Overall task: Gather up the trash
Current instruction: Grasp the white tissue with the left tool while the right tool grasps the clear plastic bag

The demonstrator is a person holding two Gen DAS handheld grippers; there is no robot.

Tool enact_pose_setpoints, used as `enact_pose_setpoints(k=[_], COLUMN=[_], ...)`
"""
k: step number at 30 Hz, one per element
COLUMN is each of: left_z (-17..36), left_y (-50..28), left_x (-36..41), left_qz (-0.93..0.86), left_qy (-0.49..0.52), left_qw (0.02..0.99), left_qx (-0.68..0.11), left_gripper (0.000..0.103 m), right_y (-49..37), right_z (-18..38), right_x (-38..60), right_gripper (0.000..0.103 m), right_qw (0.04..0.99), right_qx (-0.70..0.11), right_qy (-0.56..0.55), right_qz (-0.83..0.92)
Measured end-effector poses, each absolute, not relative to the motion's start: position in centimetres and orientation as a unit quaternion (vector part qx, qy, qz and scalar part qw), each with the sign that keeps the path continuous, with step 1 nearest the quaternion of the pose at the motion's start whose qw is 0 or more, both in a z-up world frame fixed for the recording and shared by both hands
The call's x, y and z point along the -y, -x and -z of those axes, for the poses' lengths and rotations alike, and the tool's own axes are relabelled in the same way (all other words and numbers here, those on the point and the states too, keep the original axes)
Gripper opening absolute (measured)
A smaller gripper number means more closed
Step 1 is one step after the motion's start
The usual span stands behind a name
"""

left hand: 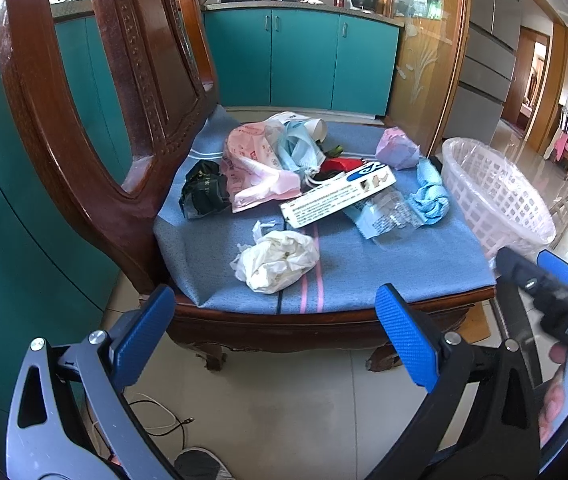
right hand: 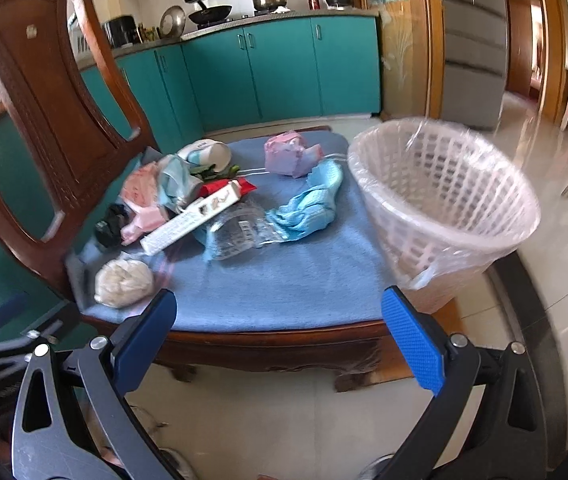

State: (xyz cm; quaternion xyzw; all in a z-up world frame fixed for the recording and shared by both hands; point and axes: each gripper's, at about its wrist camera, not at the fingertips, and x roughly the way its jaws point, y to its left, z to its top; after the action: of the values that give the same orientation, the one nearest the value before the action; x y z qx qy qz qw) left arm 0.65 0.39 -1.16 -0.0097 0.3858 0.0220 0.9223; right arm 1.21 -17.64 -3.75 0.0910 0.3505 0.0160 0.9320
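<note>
Trash lies on a chair seat covered by a blue cloth [left hand: 363,264] [right hand: 284,280]: a crumpled white bag [left hand: 280,260] [right hand: 124,282], a pink bag [left hand: 256,168] [right hand: 140,196], a black wad [left hand: 204,192], a white flat box [left hand: 339,196] [right hand: 192,220], clear packaging [left hand: 387,216] [right hand: 236,232], a blue cloth wad [left hand: 429,194] [right hand: 307,208], a purple wad [left hand: 397,148] [right hand: 287,154] and a paper cup [right hand: 210,152]. A lined white basket [left hand: 491,196] [right hand: 443,200] stands right of the seat. My left gripper [left hand: 280,336] and right gripper [right hand: 284,340] are open, empty, in front of the seat.
The wooden chair back [left hand: 96,120] [right hand: 44,120] rises at the left. Teal kitchen cabinets [left hand: 303,60] [right hand: 276,68] stand behind, with pots on the counter. A cable [left hand: 156,420] lies on the tiled floor below. The right gripper's body [left hand: 555,308] shows in the left wrist view.
</note>
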Motion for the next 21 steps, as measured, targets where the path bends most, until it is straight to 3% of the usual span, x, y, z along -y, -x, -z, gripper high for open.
enact_pose_setpoints(k=[12, 15, 17, 21], left_z=[5.1, 6.1, 6.5, 7.1], left_y=[-7.3, -8.8, -9.6, -10.8], left_x=[0.2, -0.1, -0.4, -0.5], left_qz=[-0.045, -0.046, -0.049, -0.041], left_qy=[-0.041, -0.033, -0.027, -0.015], left_qw=[0.901, 0.895, 0.892, 0.892], left_qx=[-0.429, -0.443, -0.448, -0.450], left_gripper=[0.099, 0.095, 0.092, 0.089], right_y=[-8.1, -10.0, -11.3, -12.9], right_z=[6.5, 7.8, 8.5, 10.1], right_x=[20.5, 20.7, 20.2, 19.4], right_gripper=[0.100, 0.094, 0.083, 0.073], right_qw=[0.827, 0.798, 0.783, 0.763], right_qx=[-0.400, -0.413, -0.429, -0.447], right_qy=[-0.366, -0.411, -0.421, -0.435], right_qz=[-0.149, -0.156, -0.159, -0.170])
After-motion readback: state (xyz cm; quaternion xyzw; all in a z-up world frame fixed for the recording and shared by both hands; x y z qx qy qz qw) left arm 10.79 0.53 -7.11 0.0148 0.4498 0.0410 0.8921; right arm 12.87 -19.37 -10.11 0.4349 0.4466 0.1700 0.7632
